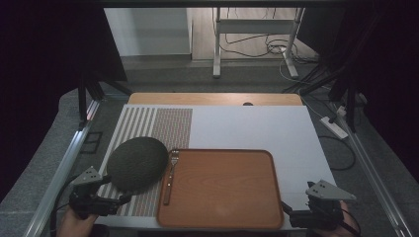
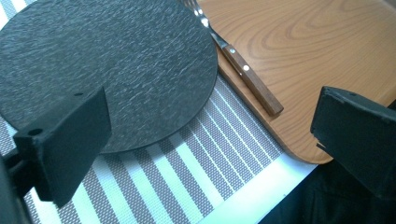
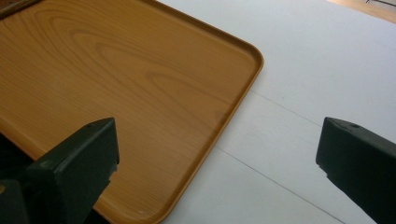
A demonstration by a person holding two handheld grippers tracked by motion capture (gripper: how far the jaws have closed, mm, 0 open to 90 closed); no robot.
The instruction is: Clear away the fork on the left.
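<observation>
High view: a dark round plate [image 1: 137,163] lies on a striped placemat [image 1: 148,129], its edge hiding part of a wooden-handled fork [image 1: 170,176] on the wooden tray's [image 1: 223,190] left rim. Both grippers sit at the bottom edge, hands cut off.

Left gripper view: the left gripper [image 2: 210,140] has its jaws wide apart over the plate's edge.

Right gripper view: the right gripper [image 3: 217,163] is spread wide too, over the tray's corner and the white board [image 3: 317,70].

Black jaws, seemingly grey plates.

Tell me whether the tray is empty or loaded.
Almost empty. The tray's wooden floor is bare; a fork lies along its left rim, handle on the tray edge, beside the dark plate.
</observation>
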